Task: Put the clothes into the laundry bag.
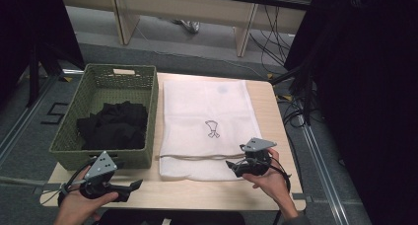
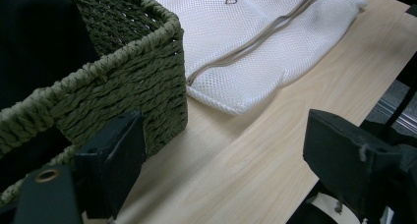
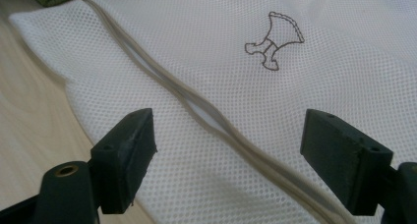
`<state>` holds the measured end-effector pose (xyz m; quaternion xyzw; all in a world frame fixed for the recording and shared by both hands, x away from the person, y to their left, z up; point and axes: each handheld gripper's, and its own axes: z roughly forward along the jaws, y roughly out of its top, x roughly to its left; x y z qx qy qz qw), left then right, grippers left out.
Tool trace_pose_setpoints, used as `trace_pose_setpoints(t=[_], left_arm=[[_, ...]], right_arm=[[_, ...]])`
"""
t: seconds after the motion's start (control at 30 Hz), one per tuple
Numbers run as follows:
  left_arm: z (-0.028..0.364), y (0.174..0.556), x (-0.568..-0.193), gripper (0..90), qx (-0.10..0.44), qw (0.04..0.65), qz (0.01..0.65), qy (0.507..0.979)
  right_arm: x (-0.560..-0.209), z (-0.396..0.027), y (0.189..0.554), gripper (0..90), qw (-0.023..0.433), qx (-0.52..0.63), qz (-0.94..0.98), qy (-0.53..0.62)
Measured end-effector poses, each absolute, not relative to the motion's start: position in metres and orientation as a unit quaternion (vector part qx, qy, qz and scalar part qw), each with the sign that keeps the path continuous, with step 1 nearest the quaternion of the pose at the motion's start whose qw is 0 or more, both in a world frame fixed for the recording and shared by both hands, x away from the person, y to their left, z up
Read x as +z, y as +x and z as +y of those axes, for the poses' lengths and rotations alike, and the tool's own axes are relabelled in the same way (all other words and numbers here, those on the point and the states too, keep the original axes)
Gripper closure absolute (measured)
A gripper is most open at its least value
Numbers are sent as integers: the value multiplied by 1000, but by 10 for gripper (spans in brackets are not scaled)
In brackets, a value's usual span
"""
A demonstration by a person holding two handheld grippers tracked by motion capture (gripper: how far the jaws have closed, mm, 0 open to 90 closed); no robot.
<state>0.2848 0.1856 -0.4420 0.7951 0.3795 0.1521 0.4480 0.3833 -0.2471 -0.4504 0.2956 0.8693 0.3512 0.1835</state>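
Fingers of both grippers spread wide, empty, right gripper (image 3: 228, 160) over mesh bag (image 3: 295, 86).

My white mesh laundry bag (image 1: 204, 126) lies flat mid-table, zipper (image 3: 196, 103) partly open along its near edge; black clothes (image 1: 116, 124) fill the green woven basket (image 1: 148, 94) at the table's left edge.

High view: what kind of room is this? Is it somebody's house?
Probably not a house; it looks more like a lab or workshop set up for recording. A small wooden table stands between dark curtains, with cables trailing across a grey floor and metal rails beside it.
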Motion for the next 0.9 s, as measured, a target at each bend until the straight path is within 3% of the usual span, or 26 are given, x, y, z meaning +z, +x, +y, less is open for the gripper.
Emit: trace_pose_setpoints(t=[0.37,0.9], left_arm=[[184,284,-443,156,147,452,391,788],[185,284,-443,157,148,444,387,795]], right_arm=[[-473,-216,426,447,166,283,914,240],[-489,-202,446,584,144,244,947,150]])
